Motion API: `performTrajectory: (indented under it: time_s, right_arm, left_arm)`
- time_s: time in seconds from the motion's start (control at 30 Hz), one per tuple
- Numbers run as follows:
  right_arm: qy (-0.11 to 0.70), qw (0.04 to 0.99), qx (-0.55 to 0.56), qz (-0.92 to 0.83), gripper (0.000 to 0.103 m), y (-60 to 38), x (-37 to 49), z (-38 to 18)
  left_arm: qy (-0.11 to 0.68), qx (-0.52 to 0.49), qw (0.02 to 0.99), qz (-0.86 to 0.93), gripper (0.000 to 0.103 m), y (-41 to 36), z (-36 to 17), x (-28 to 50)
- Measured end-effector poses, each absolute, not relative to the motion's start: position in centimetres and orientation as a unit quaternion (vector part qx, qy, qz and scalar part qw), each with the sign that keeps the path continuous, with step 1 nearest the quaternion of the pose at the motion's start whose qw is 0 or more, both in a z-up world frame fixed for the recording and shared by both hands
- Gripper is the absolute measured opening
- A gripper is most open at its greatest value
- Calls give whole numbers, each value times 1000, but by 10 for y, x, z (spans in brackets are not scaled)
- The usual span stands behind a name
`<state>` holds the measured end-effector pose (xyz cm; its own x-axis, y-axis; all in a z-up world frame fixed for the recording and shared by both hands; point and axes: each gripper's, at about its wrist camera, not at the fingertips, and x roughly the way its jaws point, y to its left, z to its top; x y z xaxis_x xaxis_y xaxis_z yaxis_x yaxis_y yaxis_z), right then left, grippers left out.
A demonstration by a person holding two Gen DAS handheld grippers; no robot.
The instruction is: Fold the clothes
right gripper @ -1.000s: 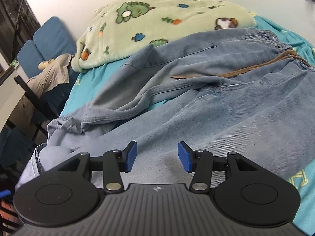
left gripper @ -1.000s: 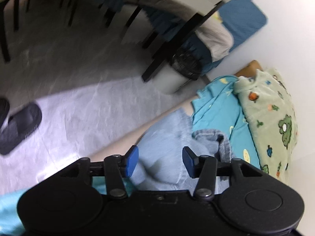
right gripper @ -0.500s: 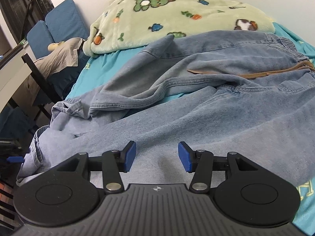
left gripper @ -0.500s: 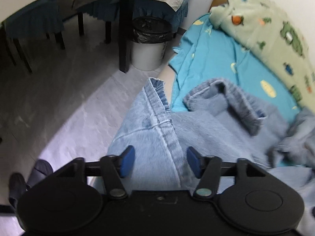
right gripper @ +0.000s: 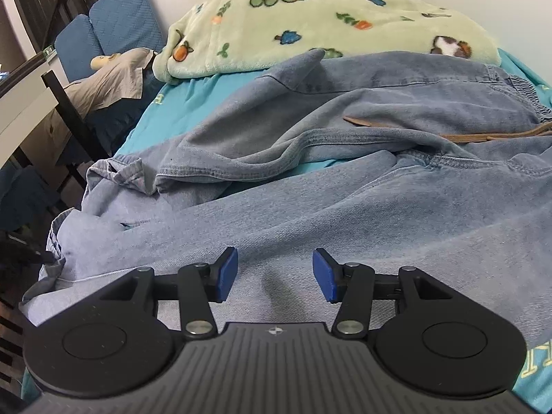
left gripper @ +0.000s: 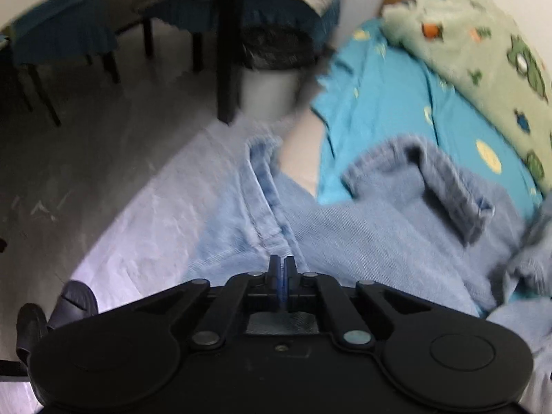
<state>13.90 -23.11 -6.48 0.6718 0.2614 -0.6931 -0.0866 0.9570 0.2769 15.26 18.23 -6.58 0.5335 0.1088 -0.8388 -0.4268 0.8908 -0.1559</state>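
A pair of light blue jeans lies spread and crumpled across a bed with a turquoise sheet, one leg trailing off the near edge toward the floor, while a green cartoon-print blanket is bunched at the far end, out of the folding area. The left gripper has its blue pads pressed together on the leg seam near the hem, apparently to lift that hanging leg back onto the bed. The right gripper hovers with pads spread wide above the near leg, holding nothing, probably ready to take a second grip.
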Motion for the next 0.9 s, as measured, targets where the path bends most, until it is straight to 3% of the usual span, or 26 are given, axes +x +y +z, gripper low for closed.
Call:
performTrajectory:
  time_s: [0.4,0.9]
  right_arm:
    - [391,910,115,79,51,-239,134,-63]
    - [392,913,84,72,51,-231,133,-64]
  left_arm:
    - [361,-329,833,259,0,305,-10,77]
    - [373,-394,791,282,0,364,-86,12]
